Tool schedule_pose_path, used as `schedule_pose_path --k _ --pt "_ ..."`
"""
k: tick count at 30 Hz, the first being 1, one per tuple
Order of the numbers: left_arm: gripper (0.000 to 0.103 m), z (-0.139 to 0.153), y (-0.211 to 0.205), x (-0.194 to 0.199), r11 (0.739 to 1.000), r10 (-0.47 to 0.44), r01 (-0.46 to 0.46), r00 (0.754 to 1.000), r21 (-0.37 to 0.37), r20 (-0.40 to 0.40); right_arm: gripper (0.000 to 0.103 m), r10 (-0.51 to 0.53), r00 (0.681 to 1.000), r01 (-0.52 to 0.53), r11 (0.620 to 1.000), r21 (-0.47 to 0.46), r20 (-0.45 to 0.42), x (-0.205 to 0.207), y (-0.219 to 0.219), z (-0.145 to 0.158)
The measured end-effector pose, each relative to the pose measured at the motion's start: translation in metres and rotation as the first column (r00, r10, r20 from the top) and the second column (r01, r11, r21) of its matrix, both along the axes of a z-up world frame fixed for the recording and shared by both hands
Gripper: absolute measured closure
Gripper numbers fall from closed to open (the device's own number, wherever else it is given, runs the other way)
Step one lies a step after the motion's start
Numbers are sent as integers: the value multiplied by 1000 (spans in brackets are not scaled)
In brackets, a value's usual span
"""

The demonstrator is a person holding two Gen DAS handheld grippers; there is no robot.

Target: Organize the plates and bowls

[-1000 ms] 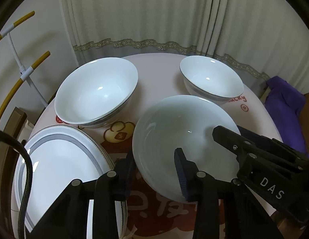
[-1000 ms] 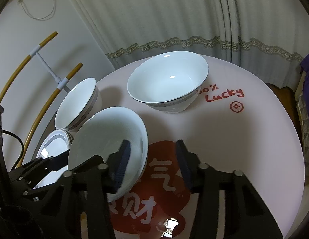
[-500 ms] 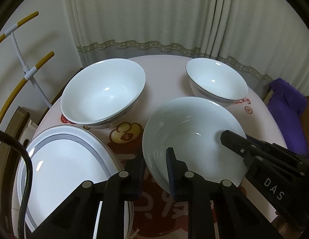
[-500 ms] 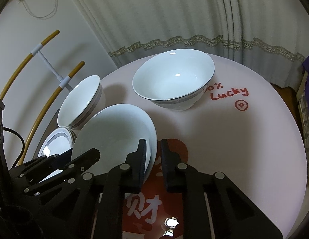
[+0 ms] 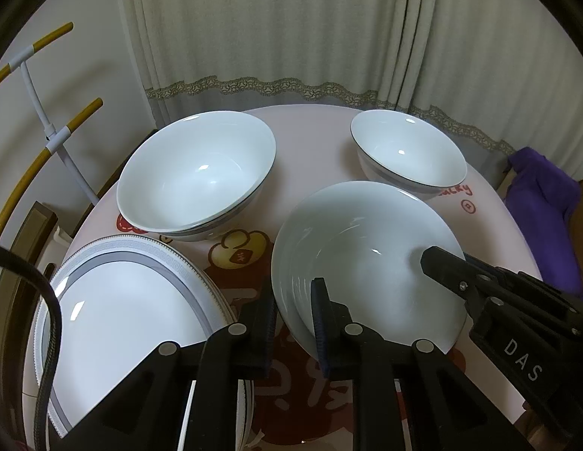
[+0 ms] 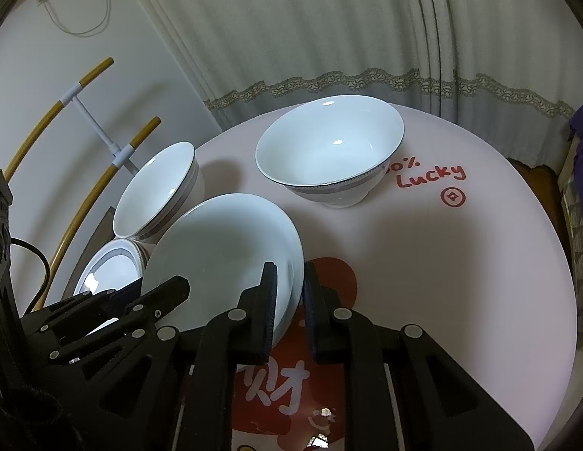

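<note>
Both grippers clamp a plain white deep plate (image 5: 366, 263).

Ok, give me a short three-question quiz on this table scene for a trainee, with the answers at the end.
1. True or false: the left tool and the right tool are both shut on the rim of the plain white shallow dish.
2. What lies untouched beside the left tool? A) a grey-bordered white flat plate B) a glass cup C) a wooden tray
3. Fill in: the red printed word next to the deep white grey-banded bowl reads ___.
Key: 1 true; 2 A; 3 Lucky.
</note>
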State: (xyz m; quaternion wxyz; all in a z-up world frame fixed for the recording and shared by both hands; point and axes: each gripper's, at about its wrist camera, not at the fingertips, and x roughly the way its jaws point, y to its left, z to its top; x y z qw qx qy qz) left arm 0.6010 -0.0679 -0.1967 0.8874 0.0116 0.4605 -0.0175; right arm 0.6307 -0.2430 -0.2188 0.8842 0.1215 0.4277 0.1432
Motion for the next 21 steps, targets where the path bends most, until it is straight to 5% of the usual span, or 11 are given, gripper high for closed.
schedule_pose_path --k 21 --pt "90 11 2 -11 999 -19 20 1000 -26 21 94 -14 1000 14 1000 14 13 -8 -5 3"
